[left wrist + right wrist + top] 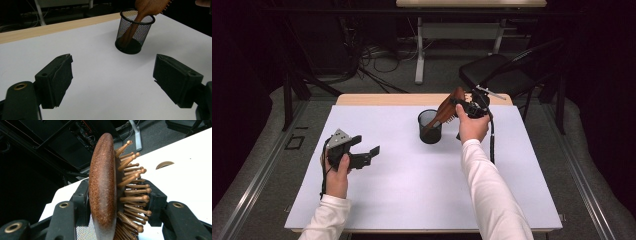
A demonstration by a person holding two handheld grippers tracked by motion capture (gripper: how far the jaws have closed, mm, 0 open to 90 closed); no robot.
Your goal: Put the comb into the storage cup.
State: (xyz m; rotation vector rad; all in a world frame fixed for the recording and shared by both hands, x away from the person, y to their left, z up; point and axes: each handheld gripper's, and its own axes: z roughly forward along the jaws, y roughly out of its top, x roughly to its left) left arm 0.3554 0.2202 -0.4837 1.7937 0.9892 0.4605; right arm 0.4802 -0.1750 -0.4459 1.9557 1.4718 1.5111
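Observation:
A brown wooden hairbrush (447,109) leans tilted, its handle down inside a black mesh cup (430,127) at the back middle of the white table top (412,195). My right gripper (463,106) is shut on the brush head. In the right gripper view one pad presses the smooth back of the brush (102,182) and the other presses the bristle tips. My left gripper (368,153) hovers over the left of the table, open, with nothing between its fingers. In the left gripper view the cup (135,35) and brush handle (132,27) stand beyond my left gripper (112,80).
A wooden strip (387,99) runs along the table's far edge. A black folding chair (497,75) stands behind the right corner, and a desk leg (419,50) and cables lie on the floor farther back. Bare white surface stretches between the two hands and toward the front edge.

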